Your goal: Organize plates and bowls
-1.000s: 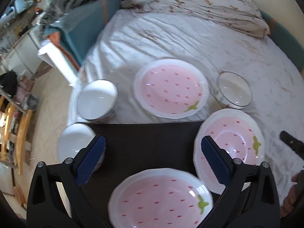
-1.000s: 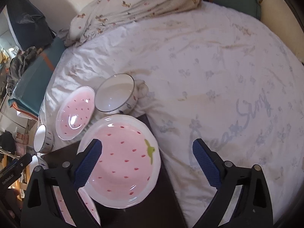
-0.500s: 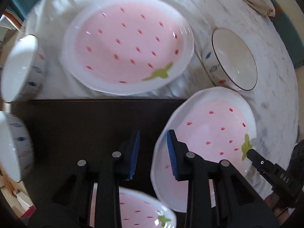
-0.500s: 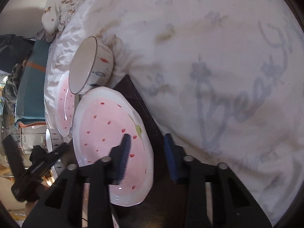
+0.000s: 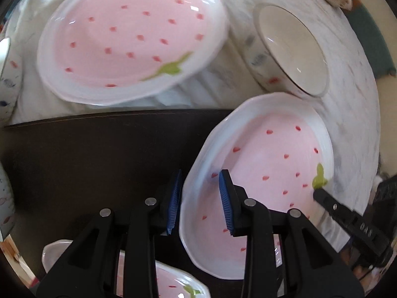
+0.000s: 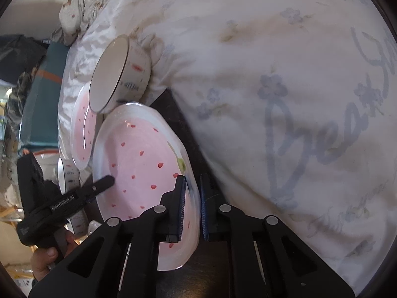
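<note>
A pink strawberry plate (image 5: 268, 173) lies on the right end of a dark board (image 5: 94, 154); it also shows in the right wrist view (image 6: 141, 164). My left gripper (image 5: 199, 202) straddles its left rim, jaws nearly closed on it. My right gripper (image 6: 193, 204) is shut on the plate's opposite rim by the green leaf. A second strawberry plate (image 5: 131, 37) lies on the bed behind the board. A third plate (image 5: 173, 285) sits at the board's near edge. A white bowl (image 5: 290, 49) sits tilted on the bed behind the gripped plate.
Two more white bowls (image 5: 6, 57) sit at the left edge of the left wrist view. A white flowered bedsheet (image 6: 285, 87) covers the bed, with a rumpled quilt (image 6: 82, 7) at the back. A teal box (image 6: 37, 104) stands beside the bed.
Both grippers have dropped toward the right plate and closed from wide open. Now each has its jaws on a rim of that plate, and the right one has closed tighter.
</note>
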{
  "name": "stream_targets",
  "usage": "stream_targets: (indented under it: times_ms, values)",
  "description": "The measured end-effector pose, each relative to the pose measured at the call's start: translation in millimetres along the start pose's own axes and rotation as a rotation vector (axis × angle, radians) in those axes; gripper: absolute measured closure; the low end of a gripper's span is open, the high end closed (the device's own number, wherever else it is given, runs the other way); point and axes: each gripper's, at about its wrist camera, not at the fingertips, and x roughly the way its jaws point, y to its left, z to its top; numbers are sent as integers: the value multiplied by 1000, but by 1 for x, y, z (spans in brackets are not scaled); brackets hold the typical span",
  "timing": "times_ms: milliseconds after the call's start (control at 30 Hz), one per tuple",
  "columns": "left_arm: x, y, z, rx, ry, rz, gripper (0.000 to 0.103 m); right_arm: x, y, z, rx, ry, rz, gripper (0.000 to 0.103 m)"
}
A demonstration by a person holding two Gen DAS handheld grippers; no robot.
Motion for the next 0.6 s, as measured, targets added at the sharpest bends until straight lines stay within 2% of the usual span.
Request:
stream_targets:
  times_ms: [133, 433, 600]
  values:
    - [5, -17, -3, 28, -1, 8, 76, -5, -16, 4, 34, 6, 15, 91]
    - [3, -23, 3, 86, -23, 11, 78, 3, -15, 2, 7, 30, 7, 86]
    - [0, -16, 0, 77, -51, -9, 79, 3, -4, -1, -51, 11, -52, 85]
